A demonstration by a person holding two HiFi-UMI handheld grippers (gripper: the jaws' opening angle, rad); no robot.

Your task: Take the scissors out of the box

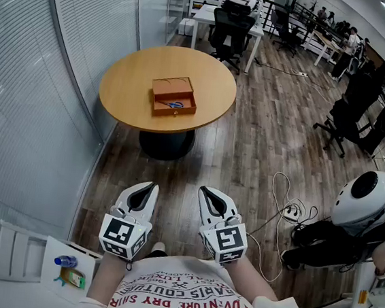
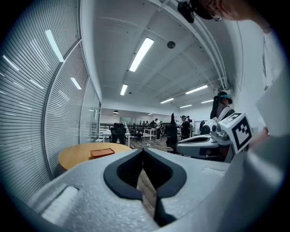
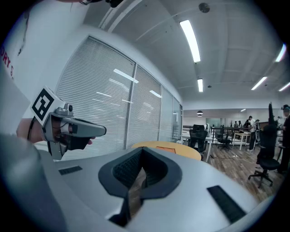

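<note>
The scissors (image 1: pixel 176 104) lie in the open wooden box (image 1: pixel 175 86) on the round table (image 1: pixel 129 75), straight ahead and well apart from both claws. They are slightly more in line with the left gripper (image 1: pixel 146 194) than the right gripper (image 1: pixel 209 199). Both claws are closed and empty. The scissors' long axis seems to run across the box (too small to be sure). Only bare floor lies between; the cables (image 1: pixel 282 210) sit off to the right.
</note>
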